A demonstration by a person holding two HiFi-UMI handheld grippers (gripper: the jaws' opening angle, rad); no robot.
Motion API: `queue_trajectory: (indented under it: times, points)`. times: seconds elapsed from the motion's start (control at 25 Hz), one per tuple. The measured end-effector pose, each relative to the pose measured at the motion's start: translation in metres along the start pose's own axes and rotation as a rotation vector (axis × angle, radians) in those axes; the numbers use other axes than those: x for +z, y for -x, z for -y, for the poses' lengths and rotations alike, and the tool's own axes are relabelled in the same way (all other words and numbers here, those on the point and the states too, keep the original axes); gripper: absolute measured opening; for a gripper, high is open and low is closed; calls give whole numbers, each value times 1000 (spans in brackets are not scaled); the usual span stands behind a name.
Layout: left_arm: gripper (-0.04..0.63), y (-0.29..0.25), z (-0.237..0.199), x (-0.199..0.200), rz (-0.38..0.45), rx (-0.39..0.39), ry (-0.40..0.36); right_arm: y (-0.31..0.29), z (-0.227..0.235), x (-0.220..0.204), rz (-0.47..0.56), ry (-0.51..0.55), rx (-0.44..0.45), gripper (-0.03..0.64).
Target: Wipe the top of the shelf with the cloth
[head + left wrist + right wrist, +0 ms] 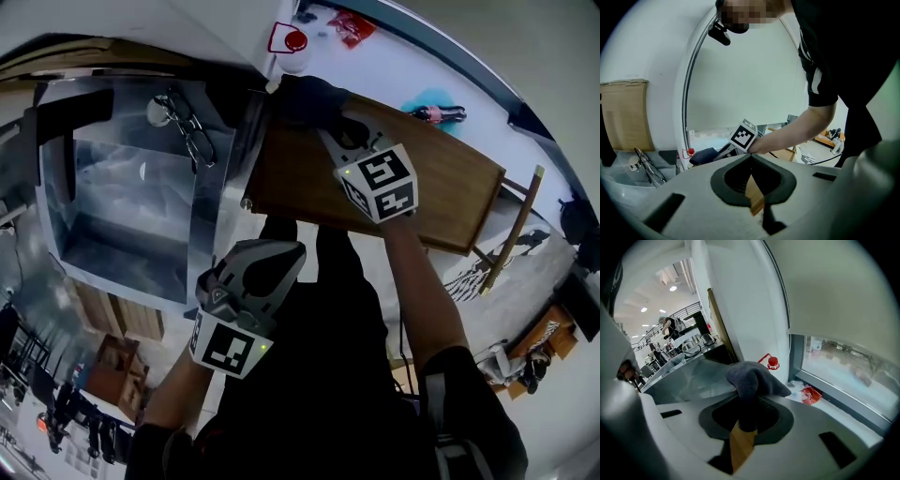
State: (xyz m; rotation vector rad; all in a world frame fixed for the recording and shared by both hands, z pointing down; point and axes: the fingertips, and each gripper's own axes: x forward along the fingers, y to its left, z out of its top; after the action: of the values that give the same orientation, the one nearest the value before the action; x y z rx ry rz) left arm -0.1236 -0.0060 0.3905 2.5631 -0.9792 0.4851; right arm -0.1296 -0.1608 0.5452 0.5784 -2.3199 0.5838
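Head view: cloth (305, 98) clamped in right claw (326, 131), pressed on shelf (431, 178) top at upper centre, near its left end, likely readied for wiping stroke. Left claw (279, 251) clenched on nothing, held clear at lower centre.

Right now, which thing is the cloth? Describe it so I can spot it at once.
Find the brown wooden shelf top beside the metal sink. At its end nearest the sink, the right tongs pinch the cloth: a soft dark grey bundle, unlike the hard white red-capped bottle beyond it.
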Motion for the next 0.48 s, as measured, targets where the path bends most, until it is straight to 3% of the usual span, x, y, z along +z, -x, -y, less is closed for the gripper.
queue_trajectory:
  times: [0.48]
  points:
    - [19,-1,3,-11,-3,-7,15,-55,11,-30,-59,-65,-24,64]
